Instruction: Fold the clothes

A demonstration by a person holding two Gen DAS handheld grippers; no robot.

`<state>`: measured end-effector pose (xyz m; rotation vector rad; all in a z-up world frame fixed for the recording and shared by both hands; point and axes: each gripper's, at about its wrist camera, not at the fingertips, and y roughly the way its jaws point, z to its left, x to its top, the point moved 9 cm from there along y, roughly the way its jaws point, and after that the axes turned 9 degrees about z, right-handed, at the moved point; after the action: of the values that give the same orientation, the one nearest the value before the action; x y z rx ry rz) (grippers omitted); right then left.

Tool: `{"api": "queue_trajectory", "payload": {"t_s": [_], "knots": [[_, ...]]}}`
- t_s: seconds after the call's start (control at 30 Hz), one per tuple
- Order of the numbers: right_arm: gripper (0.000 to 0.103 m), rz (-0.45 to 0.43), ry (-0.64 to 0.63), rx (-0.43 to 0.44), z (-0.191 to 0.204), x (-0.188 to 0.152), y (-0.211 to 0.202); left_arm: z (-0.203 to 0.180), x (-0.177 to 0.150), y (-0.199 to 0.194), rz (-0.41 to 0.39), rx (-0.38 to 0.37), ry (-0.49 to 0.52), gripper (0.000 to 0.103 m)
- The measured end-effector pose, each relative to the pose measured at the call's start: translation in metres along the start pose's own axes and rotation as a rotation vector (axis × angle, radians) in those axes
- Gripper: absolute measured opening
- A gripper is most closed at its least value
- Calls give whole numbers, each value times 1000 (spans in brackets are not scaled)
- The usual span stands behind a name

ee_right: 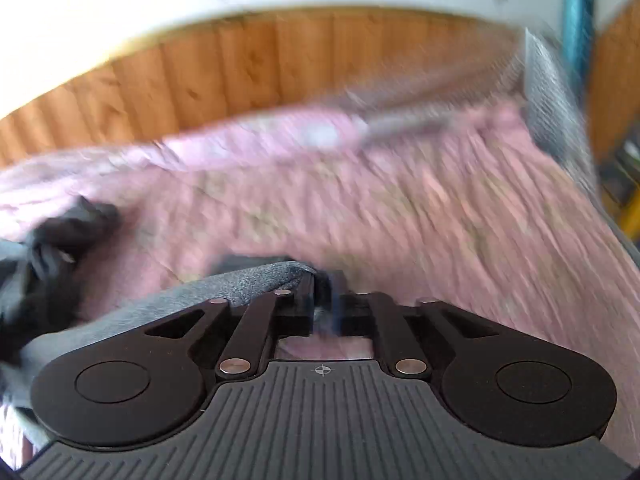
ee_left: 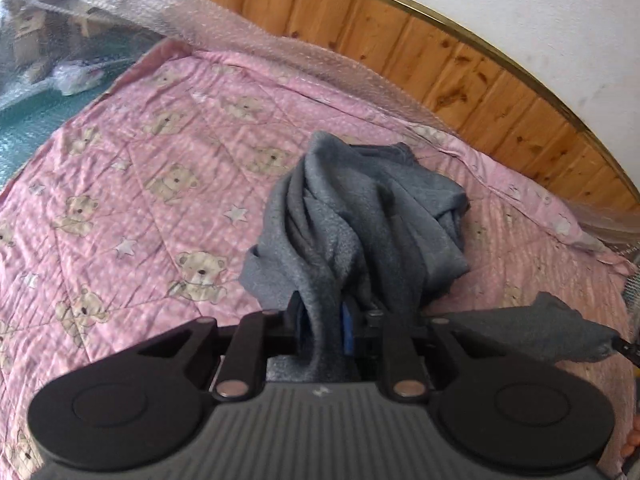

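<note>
Left wrist view shows the left gripper point(ee_left: 326, 320) pinching the soft, limp grey garment point(ee_left: 360, 216) (fleece-like, likely light), best taken by its edges, as the right gripper point(ee_right: 324, 300) does.

Pink teddy-bear quilt point(ee_left: 132, 184), bubble wrap point(ee_left: 224, 32), wooden wall panelling point(ee_left: 460, 64), white wall point(ee_left: 540, 8)

Both the left gripper point(ee_left: 324, 320) and the right gripper point(ee_right: 324, 312) are matte black, with round side discs, silver rivets, ribbed grey housing, a small crosshair mark and blue-lined jaws.
</note>
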<state>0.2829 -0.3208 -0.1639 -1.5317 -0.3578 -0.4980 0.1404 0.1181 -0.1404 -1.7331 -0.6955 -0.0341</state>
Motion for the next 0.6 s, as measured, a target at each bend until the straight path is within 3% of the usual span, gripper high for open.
{"api": "queue_trajectory", "payload": {"t_s": [0.07, 0.17, 0.2, 0.3, 0.4, 0.43, 0.47, 0.5, 0.53, 0.57, 0.6], "knots": [[41, 21, 8, 2, 20, -4, -6, 1, -15, 6, 29, -42, 29, 20], [81, -47, -99, 81, 89, 0, -36, 10, -45, 7, 46, -71, 20, 25], [86, -58, -142, 131, 120, 2, -43, 14, -55, 7, 58, -82, -1, 26], [87, -26, -259, 295, 219, 9, -41, 37, -82, 3, 90, -104, -81, 27], [85, -13, -390, 345, 306, 7, -15, 60, -98, -6, 102, -99, -131, 29], [82, 4, -436, 336, 325, 2, -4, 67, -100, -10, 100, -95, -138, 31], [67, 36, -480, 327, 340, -5, 8, 73, -102, -15, 95, -92, -144, 34], [35, 68, -524, 318, 355, -12, 20, 78, -103, -20, 88, -89, -151, 39], [15, 101, -552, 306, 363, -18, 29, 83, -103, -24, 81, -87, -156, 40], [5, 115, -551, 297, 363, -20, 29, 88, -102, -27, 74, -85, -161, 42], [5, 90, -524, 315, 355, -15, 15, 92, -101, -30, 66, -81, -165, 42]]}}
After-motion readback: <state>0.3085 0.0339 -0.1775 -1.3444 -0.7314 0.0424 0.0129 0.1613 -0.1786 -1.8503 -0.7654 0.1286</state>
